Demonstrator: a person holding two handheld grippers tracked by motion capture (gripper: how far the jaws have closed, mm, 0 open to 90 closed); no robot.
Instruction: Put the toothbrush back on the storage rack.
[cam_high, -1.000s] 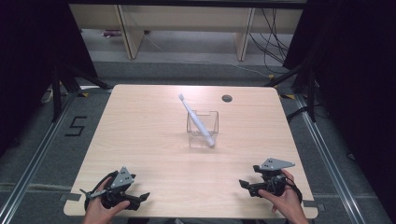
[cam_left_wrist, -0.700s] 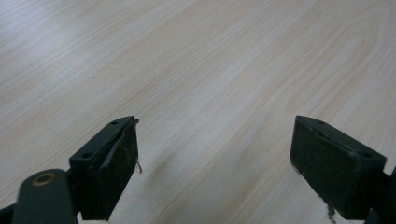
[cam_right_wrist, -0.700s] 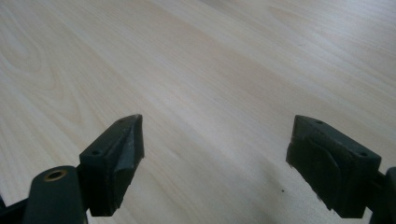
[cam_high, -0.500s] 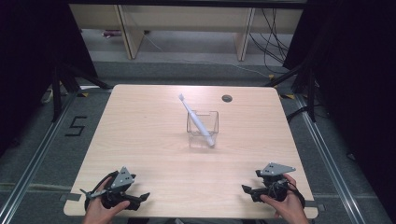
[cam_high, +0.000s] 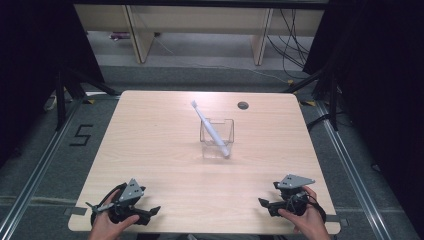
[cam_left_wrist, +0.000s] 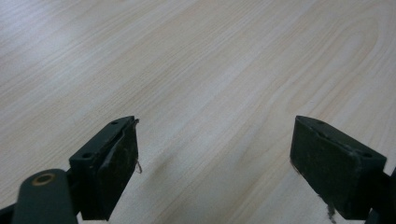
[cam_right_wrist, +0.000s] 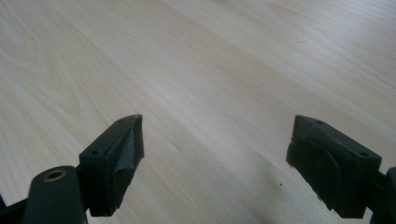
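**High view: both tongs idle at near edge, toothbrush in box**

High view: pale wood worktop (cam_high: 165, 150), clear box (cam_high: 217, 137) near its middle, white toothbrush (cam_high: 210, 127) leaning inside, head up and tilted toward far left, handle end down at box's near right corner. Small dark hole (cam_high: 243, 105) in worktop beyond box, to its right.

Left tongs (cam_high: 150, 212) low at near left corner, held in left hand (cam_high: 107, 226), grey plate on top. Right tongs (cam_high: 265, 204) low at near right edge, held in right hand (cam_high: 302, 220). Both well apart from box and toothbrush.

Left gripper view: left tongs (cam_left_wrist: 215, 154) spread wide, bare wood grain between black jaws, nothing gripped. Right gripper view: right tongs (cam_right_wrist: 215, 154) likewise spread wide, bare worktop between jaws, nothing gripped.

Floor beyond worktop: grey matting, painted "5" (cam_high: 81, 135) at left, cables (cam_high: 295, 50) at far right.
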